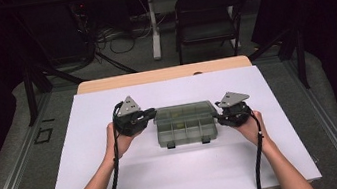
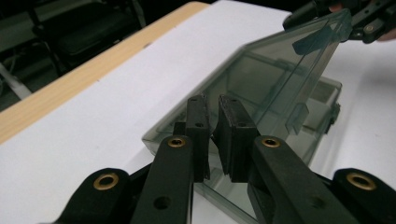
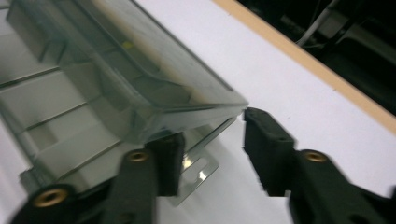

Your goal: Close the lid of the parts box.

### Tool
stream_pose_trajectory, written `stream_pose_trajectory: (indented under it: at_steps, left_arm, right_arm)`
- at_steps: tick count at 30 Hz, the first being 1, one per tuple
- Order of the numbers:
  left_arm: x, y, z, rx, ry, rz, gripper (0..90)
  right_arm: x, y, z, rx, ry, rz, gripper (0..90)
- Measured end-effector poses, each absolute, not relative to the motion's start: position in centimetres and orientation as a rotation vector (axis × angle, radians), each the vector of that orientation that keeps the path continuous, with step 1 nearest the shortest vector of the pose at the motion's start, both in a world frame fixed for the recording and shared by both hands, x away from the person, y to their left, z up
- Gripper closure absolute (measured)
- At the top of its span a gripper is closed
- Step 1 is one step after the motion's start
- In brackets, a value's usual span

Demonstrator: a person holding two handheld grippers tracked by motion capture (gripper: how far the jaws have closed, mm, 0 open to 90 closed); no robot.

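The left gripper (image 2: pixel 214 140) is pinching its jaws nearly together on the near edge of the clear lid (image 2: pixel 299 70) at the left end of the compartment box (image 1: pixel 186 123). The right gripper (image 3: pixel 212 149) is holding its jaws apart around the lid's corner at the box's right end, one pad against it, the other clear. Both forearms are reaching forward and angling inward. The box is lying mid-table on the white sheet (image 1: pixel 119 182), its long axis running left to right, latches facing the person.
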State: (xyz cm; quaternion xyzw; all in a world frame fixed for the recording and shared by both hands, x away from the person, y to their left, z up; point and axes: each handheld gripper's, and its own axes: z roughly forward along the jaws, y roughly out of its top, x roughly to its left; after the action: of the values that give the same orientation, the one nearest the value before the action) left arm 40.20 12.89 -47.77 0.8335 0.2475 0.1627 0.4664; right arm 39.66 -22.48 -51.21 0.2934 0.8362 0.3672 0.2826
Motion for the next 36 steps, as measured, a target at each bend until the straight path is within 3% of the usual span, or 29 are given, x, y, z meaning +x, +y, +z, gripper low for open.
stream_pose_trajectory:
  at_steps: [7,9,15,20,36]
  left_arm:
    - [39.9,12.5,-49.1,2.099,0.591,0.367,84.1]
    - [39.9,12.4,-49.4,2.103,0.592,0.361,84.1]
    - [39.4,12.4,-49.8,2.102,0.600,0.332,85.6]
    - [39.2,12.2,-50.2,2.116,0.587,0.323,85.8]
    - [39.1,11.6,-51.8,2.187,0.575,0.321,87.7]
  right_arm:
    - [39.8,-23.9,-51.8,0.854,2.313,0.945,41.9]
    - [39.7,-24.3,-51.7,0.874,2.319,0.946,45.4]
    - [39.1,-24.9,-50.3,0.868,2.266,0.958,75.5]
    - [38.2,-24.5,-49.4,0.876,2.239,1.061,86.9]
    - [37.7,-21.3,-50.8,0.826,2.346,1.061,90.0]
